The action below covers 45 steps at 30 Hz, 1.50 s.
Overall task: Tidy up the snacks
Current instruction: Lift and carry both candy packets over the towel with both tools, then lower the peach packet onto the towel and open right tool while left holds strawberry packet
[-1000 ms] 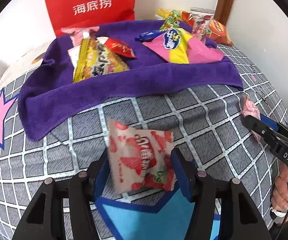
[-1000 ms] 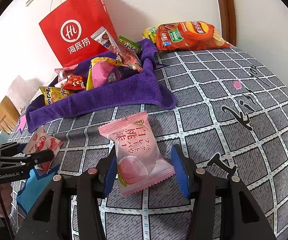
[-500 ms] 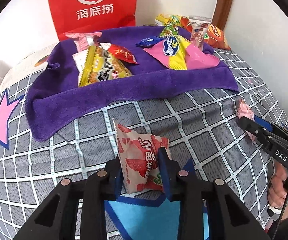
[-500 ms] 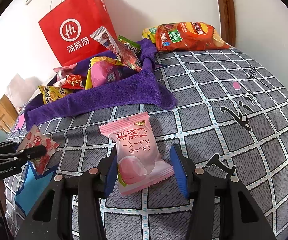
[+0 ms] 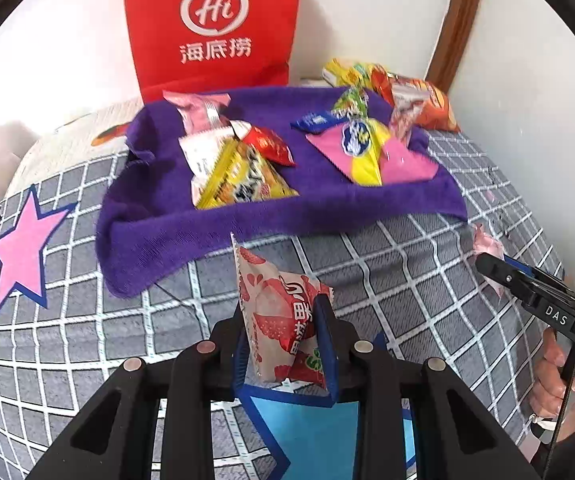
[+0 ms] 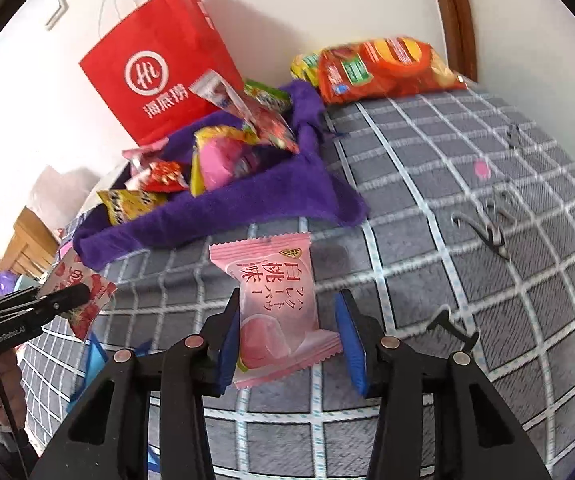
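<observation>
My left gripper (image 5: 283,340) is shut on a red-and-white strawberry snack packet (image 5: 279,312) and holds it above the grey checked cloth; it also shows in the right wrist view (image 6: 83,292). My right gripper (image 6: 289,336) is open around a pink peach snack packet (image 6: 275,300); the left pad touches it and the right pad stands apart. A purple towel (image 5: 271,208) behind holds several snack packets, among them a yellow one (image 5: 243,180) and a pink-yellow one (image 5: 367,152).
A red paper bag (image 5: 211,24) stands against the wall behind the towel. An orange chip bag (image 6: 383,68) lies at the back right by a wooden door frame. A pink star (image 5: 23,252) marks the cloth at the left.
My left gripper closed on the strawberry packet and lifted it toward the towel. The right gripper stays around the pink packet, which now looks tilted up.
</observation>
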Each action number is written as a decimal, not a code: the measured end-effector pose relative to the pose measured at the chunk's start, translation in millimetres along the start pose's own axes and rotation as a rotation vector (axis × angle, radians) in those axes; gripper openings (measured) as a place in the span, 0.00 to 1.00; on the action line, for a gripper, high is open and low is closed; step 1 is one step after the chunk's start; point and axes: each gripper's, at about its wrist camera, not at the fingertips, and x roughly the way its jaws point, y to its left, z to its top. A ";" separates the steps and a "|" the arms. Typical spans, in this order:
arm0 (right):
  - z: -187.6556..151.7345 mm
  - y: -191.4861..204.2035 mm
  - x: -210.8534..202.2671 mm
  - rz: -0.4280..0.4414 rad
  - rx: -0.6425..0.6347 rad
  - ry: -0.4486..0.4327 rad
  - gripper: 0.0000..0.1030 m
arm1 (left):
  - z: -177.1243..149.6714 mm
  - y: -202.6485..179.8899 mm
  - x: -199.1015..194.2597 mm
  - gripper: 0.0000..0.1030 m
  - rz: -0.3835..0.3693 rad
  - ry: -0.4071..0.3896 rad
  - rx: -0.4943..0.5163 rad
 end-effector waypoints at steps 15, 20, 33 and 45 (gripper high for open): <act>41.9 51.8 -24.6 0.044 -0.105 -0.046 0.25 | 38.9 18.5 -31.4 0.27 -0.004 -0.070 -0.045; 68.4 74.9 -30.9 0.053 -0.138 -0.080 0.25 | 56.4 26.2 -37.5 0.27 0.012 -0.095 -0.062; 138.5 133.0 -17.9 0.067 -0.236 -0.132 0.25 | 97.6 51.3 -33.3 0.27 0.039 -0.124 -0.110; 176.8 152.4 18.9 0.088 -0.246 -0.104 0.25 | 133.6 71.0 -17.1 0.27 0.005 -0.140 -0.172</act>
